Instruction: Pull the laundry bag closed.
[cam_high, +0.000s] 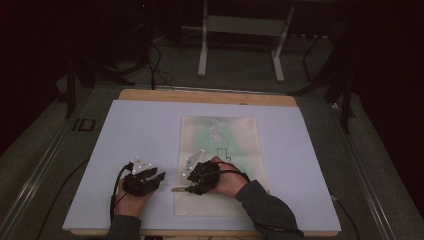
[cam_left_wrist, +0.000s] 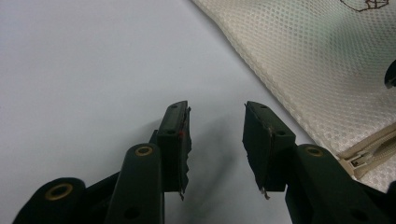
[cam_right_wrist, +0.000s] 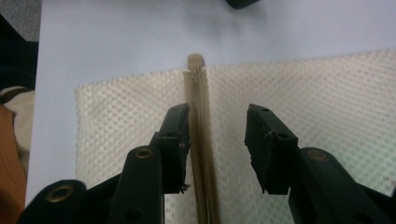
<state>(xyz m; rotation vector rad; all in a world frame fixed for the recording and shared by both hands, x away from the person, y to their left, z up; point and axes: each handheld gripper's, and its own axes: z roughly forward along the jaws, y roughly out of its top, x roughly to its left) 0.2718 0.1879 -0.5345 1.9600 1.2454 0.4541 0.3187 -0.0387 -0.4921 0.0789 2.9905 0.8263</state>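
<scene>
Both pairs of jaws stand open and hold nothing: those of the right gripper (cam_right_wrist: 217, 140) stand on either side of the zipper line without pressing it, and those of the left gripper (cam_left_wrist: 217, 140) hang over bare surface. On the work itself, I judge it to be at an early stage. The pouch seems to be zipped shut or almost so, because the zipper (cam_right_wrist: 200, 140) looks joined along its whole visible length, and no jaw has taken the pull yet; so what is left is the grasping and the sliding, probably with the other gripper holding the fabric. From largest to smallest: the white table sheet (cam_high: 140, 135) covers most of the wooden table, and on its middle-right part the mesh pouch (cam_high: 220, 135) lies flat, reaching almost to the near edge. It is cream-coloured netting with small regular holes, something pale green shows through it, and a small dark line drawing is on it. In the high view the right gripper (cam_high: 192, 181) rests over the pouch's lower left part, and the left gripper (cam_high: 152, 175) is just beside the pouch, on the sheet. The zipper runs across the pouch near this end, and its small beige end tab (cam_right_wrist: 195, 63) sticks out past the pouch's edge onto the sheet.
</scene>
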